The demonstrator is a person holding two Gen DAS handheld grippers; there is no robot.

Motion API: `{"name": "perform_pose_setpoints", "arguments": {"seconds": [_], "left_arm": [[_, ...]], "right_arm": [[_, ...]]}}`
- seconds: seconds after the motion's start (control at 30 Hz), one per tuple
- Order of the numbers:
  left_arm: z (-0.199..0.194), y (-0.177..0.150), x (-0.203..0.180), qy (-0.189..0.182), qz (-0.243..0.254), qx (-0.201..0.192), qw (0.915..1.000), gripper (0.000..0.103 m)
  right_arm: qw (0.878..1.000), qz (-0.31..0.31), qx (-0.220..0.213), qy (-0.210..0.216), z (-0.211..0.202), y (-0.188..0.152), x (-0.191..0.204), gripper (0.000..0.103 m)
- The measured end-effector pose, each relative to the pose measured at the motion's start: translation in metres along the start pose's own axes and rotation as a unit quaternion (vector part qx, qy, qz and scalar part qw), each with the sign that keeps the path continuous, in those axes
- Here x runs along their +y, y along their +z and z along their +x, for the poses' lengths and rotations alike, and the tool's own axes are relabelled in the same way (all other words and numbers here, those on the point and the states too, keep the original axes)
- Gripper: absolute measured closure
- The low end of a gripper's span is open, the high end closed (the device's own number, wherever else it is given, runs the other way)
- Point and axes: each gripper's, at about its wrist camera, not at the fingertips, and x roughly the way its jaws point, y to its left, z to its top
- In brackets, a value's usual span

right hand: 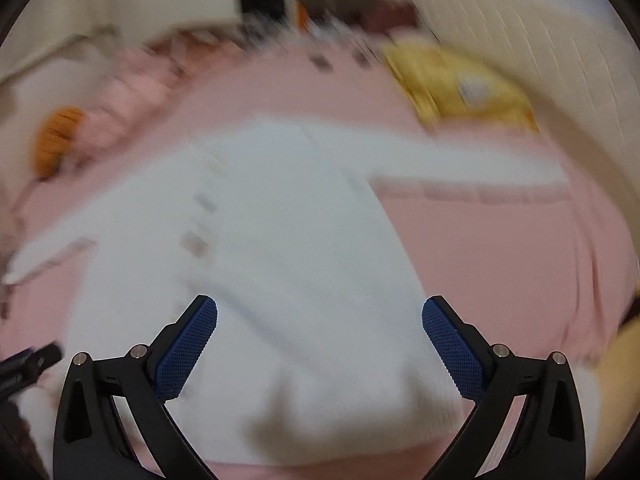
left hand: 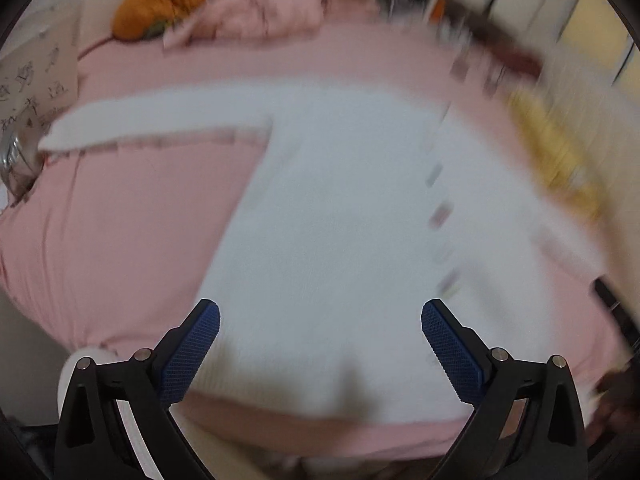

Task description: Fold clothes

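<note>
- So, the white cardigan (left hand: 340,208) is spread flat on the pink bedspread (left hand: 132,216), button strip running up the front, one sleeve (left hand: 160,120) stretched out to one side and the other sleeve (right hand: 460,160) out the opposite way.
- Both views are pretty blurred, so fine detail on the cardigan is hard to make out.
- Looks like nothing is folded yet; the first step is probably grabbing the cardigan's near hem or a sleeve.
- To do it well: pinch only the cardigan's fabric, not the bedspread under it, take both corners level, and fold over evenly so the button strip stays straight.
- Left gripper (left hand: 320,344) sits just above the cardigan's near edge, jaws spread wide, nothing between the blue pads.
- Right gripper (right hand: 320,344) is the same deal: wide apart, empty, over the cardigan's near edge.
- Past the cardigan there's an orange cushion (left hand: 160,6) and a yellow pillow (right hand: 460,84), well apart from it.
</note>
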Motion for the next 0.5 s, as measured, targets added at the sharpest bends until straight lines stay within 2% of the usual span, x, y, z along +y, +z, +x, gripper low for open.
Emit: {"name": "perform_pose_setpoints", "arguments": {"seconds": [0.07, 0.1, 0.13, 0.17, 0.23, 0.37, 0.5], "left_arm": [[-0.025, 0.018, -0.01, -0.004, 0.008, -0.04, 0.9992, 0.001], [-0.035, 0.025, -0.021, 0.011, 0.024, -0.048, 0.9985, 0.001], [-0.042, 0.026, -0.03, 0.025, 0.039, -0.047, 0.9978, 0.001], [-0.041, 0.033, -0.035, 0.024, 0.049, -0.043, 0.9976, 0.001], [-0.048, 0.026, -0.043, -0.002, 0.064, -0.04, 0.9971, 0.001], [-0.05, 0.017, -0.05, -0.017, 0.061, -0.035, 0.9974, 0.001], [-0.057, 0.007, -0.052, -0.007, 0.063, -0.039, 0.9972, 0.001]], "right_arm": [[0.999, -0.024, -0.027, 0.011, -0.029, 0.019, 0.019, 0.0], [0.999, -0.037, -0.036, 0.011, -0.037, 0.024, 0.028, 0.0], [0.998, -0.055, -0.044, 0.003, -0.049, 0.025, 0.038, 0.0], [0.997, -0.065, -0.044, -0.008, -0.054, 0.025, 0.042, 0.0], [0.996, -0.075, -0.039, -0.013, -0.06, 0.018, 0.048, 0.0], [0.997, -0.073, -0.028, -0.002, -0.065, 0.013, 0.051, 0.0], [0.996, -0.086, -0.032, -0.011, -0.065, 0.011, 0.054, 0.0]]}}
